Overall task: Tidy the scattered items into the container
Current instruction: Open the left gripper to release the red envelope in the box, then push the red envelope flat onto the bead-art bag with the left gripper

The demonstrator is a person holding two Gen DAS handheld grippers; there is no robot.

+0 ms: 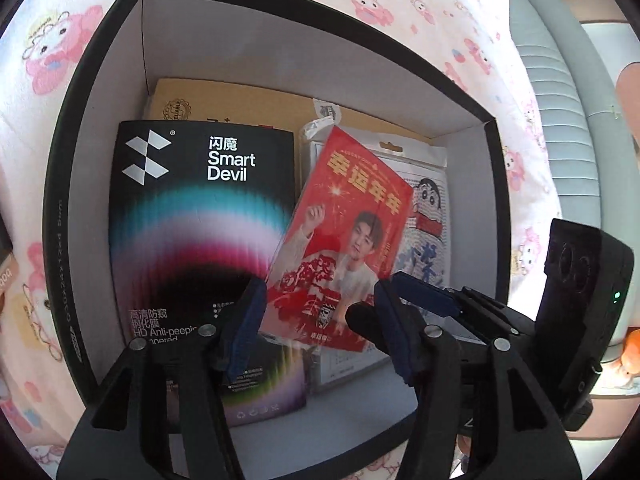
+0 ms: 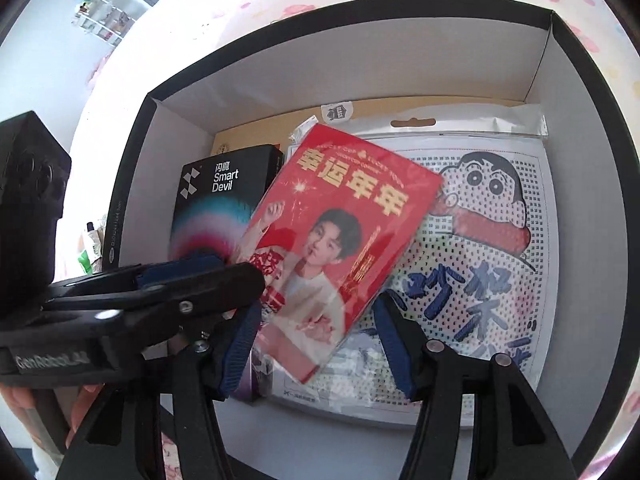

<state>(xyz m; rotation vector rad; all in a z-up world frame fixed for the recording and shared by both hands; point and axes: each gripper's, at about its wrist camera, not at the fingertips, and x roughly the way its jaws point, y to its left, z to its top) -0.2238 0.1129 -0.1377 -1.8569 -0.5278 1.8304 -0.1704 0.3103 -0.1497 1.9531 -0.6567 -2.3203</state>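
1. Container (image 1: 120,80): black box with white inner walls, standing on a cartoon-print cloth (image 1: 400,12)
2. Red packet (image 2: 340,240): inside the container, tilted, overlapping the black Smart Devil box (image 1: 200,220) and the cartoon bead-board pack (image 2: 480,240)
3. Left gripper (image 1: 320,328): jaws apart, straddling the packet's lower edge, pads clear
4. Right gripper (image 2: 316,340): likewise spread wide, gripping nothing

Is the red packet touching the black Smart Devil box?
Touching. In the left wrist view the red packet leans tilted, its left edge overlapping the Smart Devil box.
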